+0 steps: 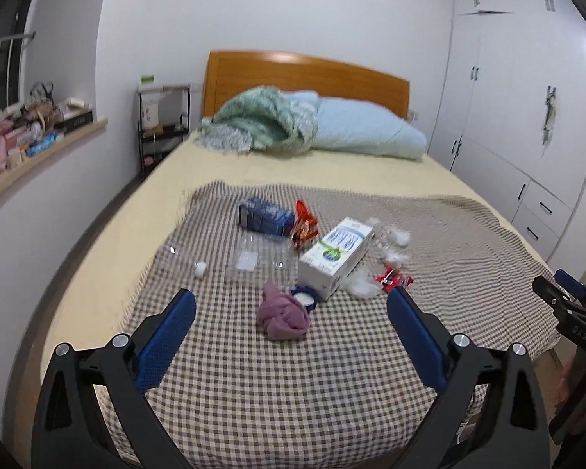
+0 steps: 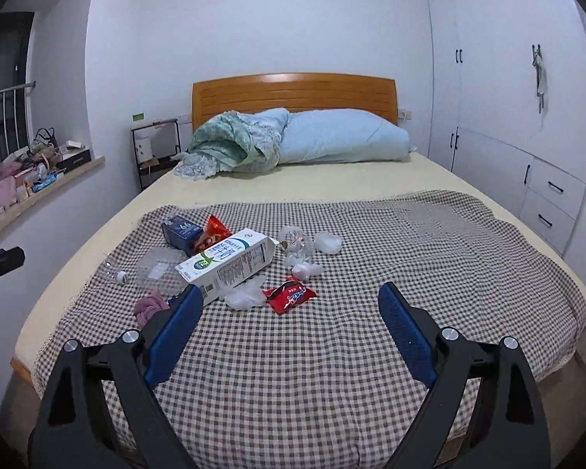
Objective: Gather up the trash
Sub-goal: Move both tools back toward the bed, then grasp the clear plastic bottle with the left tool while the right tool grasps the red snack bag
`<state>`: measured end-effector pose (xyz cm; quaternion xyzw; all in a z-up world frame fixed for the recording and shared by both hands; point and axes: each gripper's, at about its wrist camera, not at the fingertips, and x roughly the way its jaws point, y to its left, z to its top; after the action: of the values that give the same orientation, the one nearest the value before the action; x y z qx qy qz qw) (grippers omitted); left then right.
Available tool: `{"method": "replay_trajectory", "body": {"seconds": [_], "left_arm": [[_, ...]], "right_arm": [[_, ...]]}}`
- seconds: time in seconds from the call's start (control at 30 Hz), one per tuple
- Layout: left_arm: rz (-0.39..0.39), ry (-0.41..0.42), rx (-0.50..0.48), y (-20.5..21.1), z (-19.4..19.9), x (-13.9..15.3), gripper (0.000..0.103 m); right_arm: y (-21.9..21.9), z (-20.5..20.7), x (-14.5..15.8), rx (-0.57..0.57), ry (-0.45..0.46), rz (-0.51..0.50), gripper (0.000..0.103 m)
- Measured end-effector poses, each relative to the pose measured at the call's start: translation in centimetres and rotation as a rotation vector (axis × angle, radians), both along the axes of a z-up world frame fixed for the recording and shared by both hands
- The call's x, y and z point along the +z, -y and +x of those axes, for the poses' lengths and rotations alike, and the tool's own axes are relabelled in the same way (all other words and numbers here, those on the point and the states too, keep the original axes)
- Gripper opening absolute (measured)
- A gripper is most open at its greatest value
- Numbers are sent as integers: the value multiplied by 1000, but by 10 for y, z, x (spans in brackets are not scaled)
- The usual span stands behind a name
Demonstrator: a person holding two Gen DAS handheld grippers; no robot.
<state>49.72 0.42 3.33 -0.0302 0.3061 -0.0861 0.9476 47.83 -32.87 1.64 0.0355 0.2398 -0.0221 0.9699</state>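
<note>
Room: white walls, a tall white wardrobe with dark handles (image 2: 500, 148) on the right, a wooden window ledge crowded with small items (image 2: 39, 179) on the left; the items there are too small to name.
Bed: a wide bed with a cream sheet (image 2: 332, 179), an orange wooden headboard (image 2: 293, 93), a pale blue pillow (image 2: 343, 136) and a bunched green blanket (image 2: 222, 144) at its head.
Surface: a brown-and-white checked cloth (image 2: 371, 254) covers the near half of the bed and runs out of view below the grippers.
Trash: all of it lies on the checked cloth, left of centre. A white milk carton on its side (image 2: 226, 262), a dark blue box (image 2: 181, 232), an orange snack bag partly hidden behind the carton (image 2: 215, 228), a flattened clear plastic container, hard to make out (image 1: 259, 258), white crumpled tissues (image 2: 244, 297), a mauve crumpled cloth (image 1: 283, 314), a red candy wrapper (image 2: 291, 293).
Left gripper (image 1: 291, 305): blue-padded fingers wide apart, nothing between them, above the near cloth.
Right gripper (image 2: 291, 301): fingers wide apart and empty; only part of it shows at the left view's edge.
</note>
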Motion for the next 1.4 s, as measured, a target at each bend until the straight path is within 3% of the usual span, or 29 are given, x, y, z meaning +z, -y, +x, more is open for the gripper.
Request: {"method": "replay_trajectory", "body": {"seconds": [0.33,0.53,0.7,0.77,0.87,0.97,1.13,1.27,1.4], "left_arm": [[-44,-136,62,-26,62,-57,95],[-131,-260,207,-75,103,-108,95],[-174,-291,287,-107,134,-137,95],[-244,-284,320,-121,149,-146,94],[-320,-304,390,-138,177,-165,88],[-322,-324,429,-147,212,-182,79],[-371,-361,495,-172,263,-204,79],[-433,-423,530,-198,299,-223,80],[-414,-457,597,-206,323,-236,80]], "right_arm": [[-7,47,-33,21,-87,16,87],[-11,82,-65,20,-154,53,87],[-12,112,-92,14,-204,121,87],[-10,124,-102,11,-216,178,87],[-13,142,-114,-2,-239,185,87],[-14,157,-121,-12,-243,178,87],[-11,184,-141,-19,-282,177,87],[-4,209,-161,-8,-339,241,87],[-1,232,-168,-26,-347,265,87]]}}
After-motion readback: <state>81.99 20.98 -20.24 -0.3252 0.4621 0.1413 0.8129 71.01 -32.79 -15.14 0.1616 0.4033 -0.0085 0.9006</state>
